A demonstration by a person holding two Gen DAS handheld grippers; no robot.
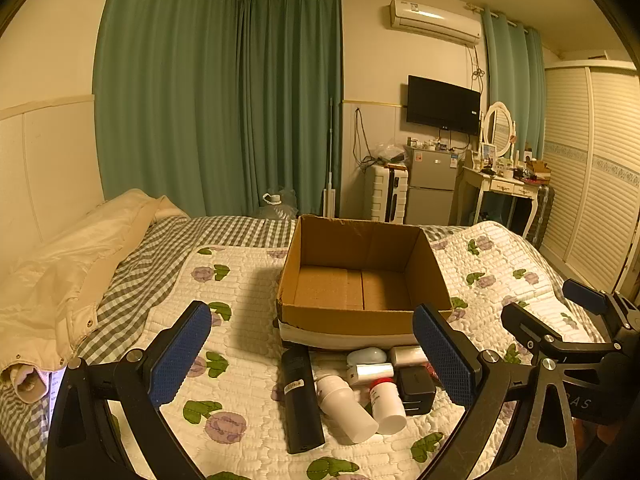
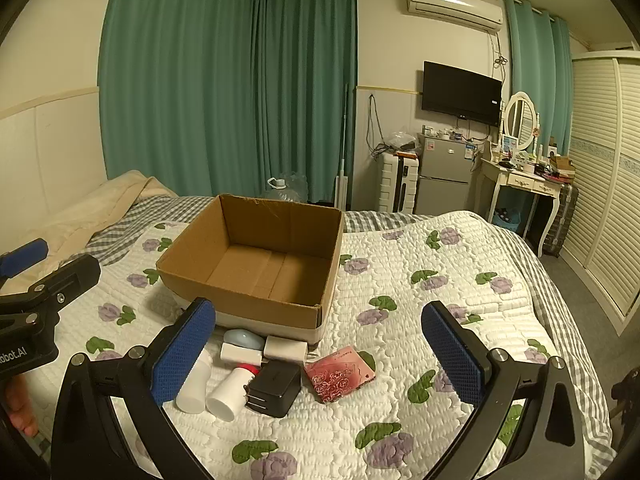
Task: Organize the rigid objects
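Left wrist view shows the left tongs [image 1: 312, 360] spread wide with nothing between the blue pads, hovering over a cluster of small things on the bed's floral quilt [image 1: 240, 280]. Between the fingers lie a black cylinder [image 1: 301, 398], a white bottle [image 1: 347, 408] on its side, a red-capped white bottle [image 1: 387, 405] touching it, a black charger block [image 1: 416, 390], a white bar [image 1: 370, 373], a pale blue oval [image 1: 367, 356] and a white adapter [image 1: 408, 356]. All sit just beside the near wall of the open cardboard box [image 1: 356, 312], which stands mid-bed with only bare cardboard showing inside.

Right wrist view has the right tongs [image 2: 318, 348] also wide apart and holding nothing, above the same cluster. A red rose-patterned card case [image 2: 340, 372] lies on the quilt just beside the charger block [image 2: 274, 388], near the box's [image 2: 248, 304] right front corner. A cream coat [image 1: 68, 264] lies along the bed's left edge.
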